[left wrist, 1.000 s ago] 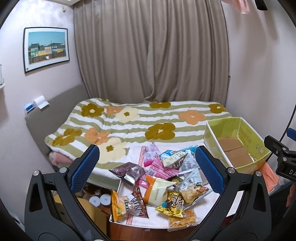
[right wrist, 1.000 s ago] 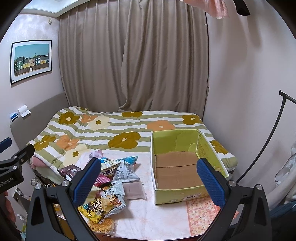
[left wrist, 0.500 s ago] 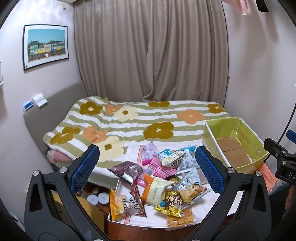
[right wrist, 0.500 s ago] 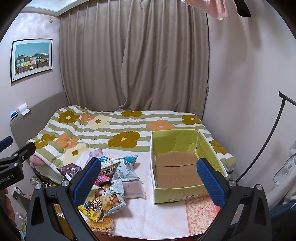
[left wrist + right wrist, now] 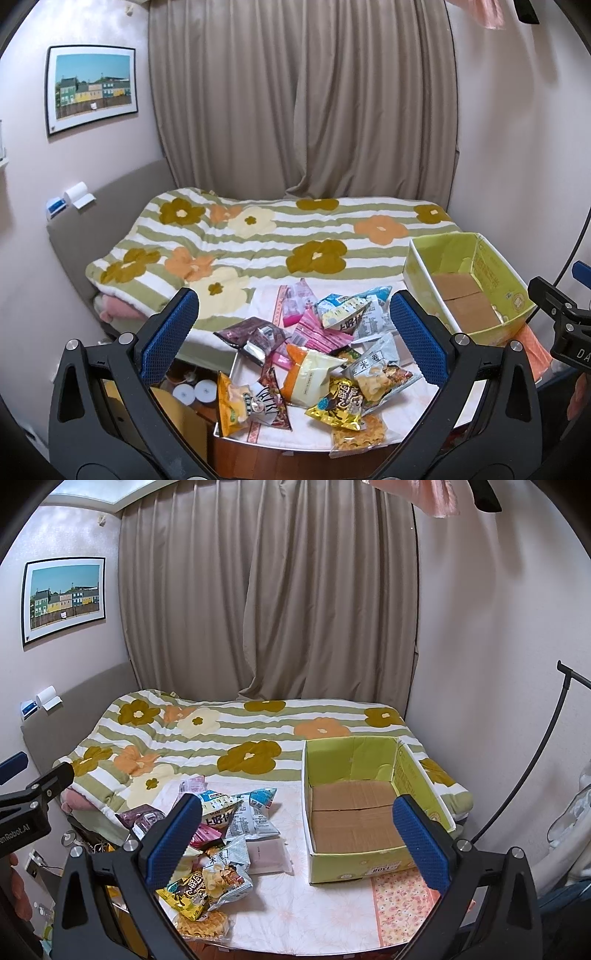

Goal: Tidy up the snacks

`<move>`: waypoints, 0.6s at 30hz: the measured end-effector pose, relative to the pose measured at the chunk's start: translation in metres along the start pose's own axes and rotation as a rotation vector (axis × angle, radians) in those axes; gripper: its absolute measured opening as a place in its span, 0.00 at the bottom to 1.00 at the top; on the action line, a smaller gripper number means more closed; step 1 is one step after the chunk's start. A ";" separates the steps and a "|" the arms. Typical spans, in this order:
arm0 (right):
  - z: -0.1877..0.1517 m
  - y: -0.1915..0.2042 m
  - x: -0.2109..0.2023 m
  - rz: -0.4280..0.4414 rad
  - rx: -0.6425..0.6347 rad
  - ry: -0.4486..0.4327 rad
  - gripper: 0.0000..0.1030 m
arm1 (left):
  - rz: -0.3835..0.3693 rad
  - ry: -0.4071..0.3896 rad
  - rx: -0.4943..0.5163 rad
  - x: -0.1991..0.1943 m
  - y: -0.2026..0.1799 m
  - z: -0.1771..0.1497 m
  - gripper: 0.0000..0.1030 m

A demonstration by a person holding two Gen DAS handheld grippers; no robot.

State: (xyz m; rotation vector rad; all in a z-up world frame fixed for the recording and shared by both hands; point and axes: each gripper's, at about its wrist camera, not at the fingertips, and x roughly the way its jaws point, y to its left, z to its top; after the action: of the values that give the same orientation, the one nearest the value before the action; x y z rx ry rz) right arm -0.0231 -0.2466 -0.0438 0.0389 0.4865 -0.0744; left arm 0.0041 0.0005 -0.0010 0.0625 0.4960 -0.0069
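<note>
A pile of several snack packets (image 5: 314, 354) lies on the left part of a small table with a pale floral cloth (image 5: 295, 904); the pile also shows in the right wrist view (image 5: 218, 842). An empty green cardboard box (image 5: 369, 812) stands on the table's right side, and shows in the left wrist view (image 5: 469, 280). My left gripper (image 5: 291, 325) is open and empty, held above and short of the pile. My right gripper (image 5: 295, 830) is open and empty, held above the table between pile and box.
A bed with a flowered striped quilt (image 5: 258, 243) lies behind the table, against curtains (image 5: 303, 103). White rolls (image 5: 195, 389) sit on the floor by the table's left edge. A black stand pole (image 5: 535, 753) curves at the right wall.
Both grippers have drifted slightly, so the scene sits a little lower in each view. The jaws stay open. No snack has moved.
</note>
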 end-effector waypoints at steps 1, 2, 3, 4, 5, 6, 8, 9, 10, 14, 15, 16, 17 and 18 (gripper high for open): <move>0.000 0.000 0.001 0.001 -0.001 0.000 0.99 | 0.003 -0.003 -0.001 0.000 0.000 0.000 1.00; 0.000 0.000 0.001 0.001 -0.001 0.000 0.99 | 0.005 -0.006 -0.003 0.000 0.000 0.000 1.00; 0.000 -0.001 0.001 0.002 0.000 0.001 0.99 | 0.007 -0.005 -0.002 0.000 0.000 0.001 1.00; 0.000 -0.001 0.001 0.001 0.001 0.001 0.99 | 0.011 -0.003 -0.002 0.001 -0.001 0.001 1.00; 0.000 0.000 0.000 0.002 0.002 0.001 0.99 | 0.012 -0.002 -0.002 0.001 -0.001 0.001 1.00; 0.000 0.000 0.000 0.003 0.002 0.001 0.99 | 0.011 0.001 -0.002 0.001 -0.001 0.001 1.00; 0.000 0.000 0.000 0.002 -0.001 0.002 0.99 | 0.008 0.007 -0.004 0.001 -0.001 0.001 1.00; 0.000 -0.001 0.001 0.003 0.000 0.002 0.99 | 0.006 0.009 -0.005 0.002 0.000 0.001 1.00; 0.000 0.000 0.000 0.004 0.000 0.001 0.99 | 0.005 0.010 -0.005 0.002 0.000 0.001 1.00; 0.001 0.001 0.000 0.003 0.001 0.001 0.99 | 0.004 0.010 -0.006 0.002 0.001 0.002 1.00; 0.001 0.000 0.001 0.004 0.001 0.001 0.99 | 0.003 0.010 -0.007 0.002 0.000 0.001 0.99; 0.001 0.001 0.000 0.004 0.002 0.000 0.99 | 0.005 0.010 -0.007 0.003 0.000 0.002 1.00; 0.000 0.001 0.000 0.004 0.002 0.000 0.99 | 0.006 0.011 -0.005 0.002 0.000 0.002 1.00; 0.000 0.002 -0.001 0.004 0.002 0.000 0.99 | 0.006 0.011 -0.005 0.002 0.000 0.002 1.00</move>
State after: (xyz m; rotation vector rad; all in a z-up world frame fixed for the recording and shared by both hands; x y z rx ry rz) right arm -0.0233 -0.2450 -0.0434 0.0416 0.4865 -0.0709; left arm 0.0068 0.0007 -0.0003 0.0587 0.5067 0.0004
